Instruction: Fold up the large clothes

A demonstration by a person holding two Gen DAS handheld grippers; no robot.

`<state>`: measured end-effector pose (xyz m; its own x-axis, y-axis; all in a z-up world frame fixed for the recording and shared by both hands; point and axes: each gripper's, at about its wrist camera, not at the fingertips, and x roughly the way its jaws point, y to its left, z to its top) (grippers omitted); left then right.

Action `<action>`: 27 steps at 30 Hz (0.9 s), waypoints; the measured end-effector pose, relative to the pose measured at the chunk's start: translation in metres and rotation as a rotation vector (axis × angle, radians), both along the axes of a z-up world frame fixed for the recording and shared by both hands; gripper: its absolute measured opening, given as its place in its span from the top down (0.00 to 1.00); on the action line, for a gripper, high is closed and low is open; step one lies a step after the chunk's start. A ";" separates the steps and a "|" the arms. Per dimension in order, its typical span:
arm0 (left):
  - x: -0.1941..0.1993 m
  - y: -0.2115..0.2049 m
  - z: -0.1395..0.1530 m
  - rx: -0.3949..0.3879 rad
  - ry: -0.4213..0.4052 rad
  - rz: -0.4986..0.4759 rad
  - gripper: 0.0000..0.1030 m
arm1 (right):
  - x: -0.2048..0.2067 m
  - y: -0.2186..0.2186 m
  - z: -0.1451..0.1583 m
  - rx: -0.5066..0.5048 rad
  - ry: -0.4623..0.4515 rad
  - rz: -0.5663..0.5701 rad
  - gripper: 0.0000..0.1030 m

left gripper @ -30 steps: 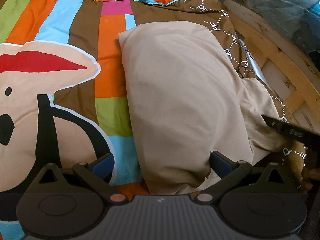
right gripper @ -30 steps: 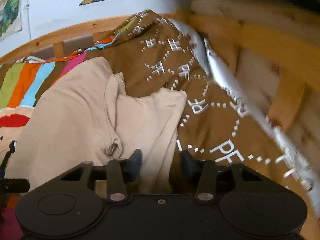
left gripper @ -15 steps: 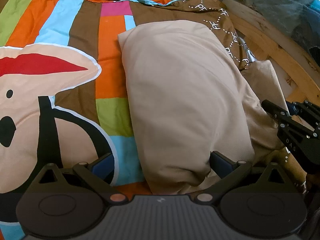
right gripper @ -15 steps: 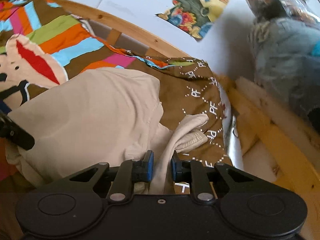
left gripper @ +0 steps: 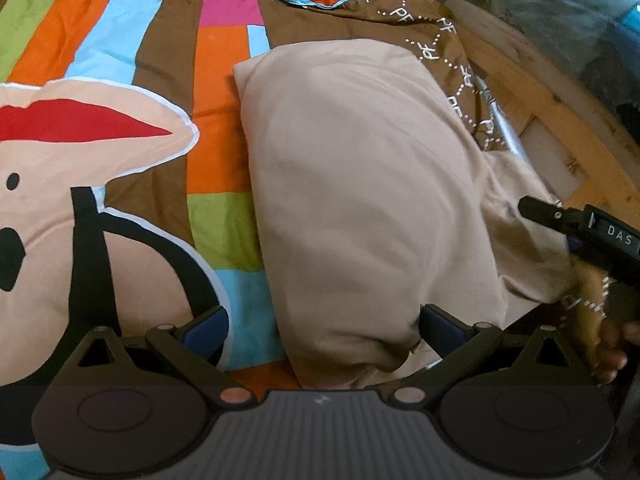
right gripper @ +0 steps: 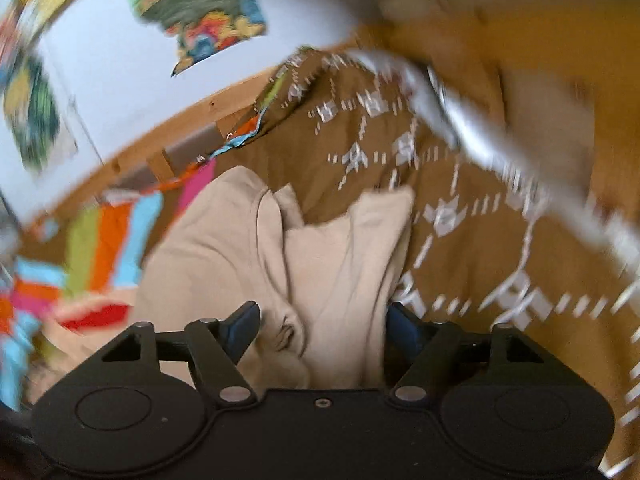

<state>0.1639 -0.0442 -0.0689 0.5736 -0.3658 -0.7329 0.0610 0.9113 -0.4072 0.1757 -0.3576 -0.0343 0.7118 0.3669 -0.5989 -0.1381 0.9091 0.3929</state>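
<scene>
While our left hand-held gripper (left gripper: 320,320) hangs low over the bed, its two blue-padded fingers (left gripper: 206,326) are spread wide, straddling the near end of the beige garment (left gripper: 360,200) without pinching it. That garment lies folded into a long, rounded bundle on the colourful bedspread (left gripper: 120,60), running away from us toward the wooden bed frame (left gripper: 540,80), with a striped patch of orange, green and blue just to its left and a large cartoon figure (left gripper: 60,160) farther left. On the garment's right side a looser flap of the same beige cloth slopes down toward the bed's edge, where our right hand-held gripper (left gripper: 580,228) comes in from the side; from this view we cannot tell how its fingers stand. Its own camera is blurred, yet it shows the fingers (right gripper: 240,328) well apart, with a beige sleeve-like fold (right gripper: 352,272) lying between them and gripped by neither. Beyond that fold, brown fabric with a white dotted print (right gripper: 460,220) covers the right part of the bed, and posters (right gripper: 208,12) hang on the pale wall above the wooden rail.
</scene>
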 end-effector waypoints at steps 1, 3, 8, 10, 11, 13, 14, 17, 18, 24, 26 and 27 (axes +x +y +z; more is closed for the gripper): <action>0.000 0.003 0.002 -0.025 -0.005 0.000 0.01 | 0.003 -0.001 -0.004 0.023 0.029 0.003 0.26; 0.003 0.012 0.007 -0.085 -0.029 0.008 0.01 | 0.007 0.006 -0.006 -0.024 0.025 0.023 0.26; 0.032 0.032 0.020 -0.150 -0.088 0.032 0.01 | 0.003 0.031 -0.012 -0.188 -0.020 0.079 0.21; 0.054 0.035 0.021 -0.127 -0.093 0.033 0.01 | 0.000 0.037 -0.017 -0.242 -0.053 0.092 0.20; 0.065 0.036 0.019 -0.118 -0.085 0.025 0.01 | -0.002 0.039 -0.019 -0.263 -0.069 0.094 0.19; 0.084 0.036 0.013 -0.107 -0.060 0.003 0.01 | -0.003 0.042 -0.022 -0.285 -0.090 0.092 0.18; 0.090 0.036 0.010 -0.107 -0.054 -0.005 0.01 | -0.004 0.043 -0.023 -0.291 -0.098 0.092 0.18; 0.105 0.036 -0.002 -0.118 -0.024 -0.001 0.00 | -0.006 0.042 -0.025 -0.302 -0.116 0.094 0.18; 0.109 0.037 -0.006 -0.130 -0.005 0.004 0.00 | -0.006 0.042 -0.026 -0.308 -0.120 0.095 0.18; 0.109 0.029 -0.014 -0.083 -0.019 0.013 0.00 | -0.005 0.048 -0.029 -0.347 -0.142 0.103 0.16; 0.111 0.027 -0.014 -0.074 -0.021 0.013 0.00 | -0.005 0.047 -0.030 -0.346 -0.142 0.103 0.16; 0.111 0.027 -0.015 -0.075 -0.020 0.013 0.00 | -0.005 0.047 -0.030 -0.345 -0.140 0.103 0.16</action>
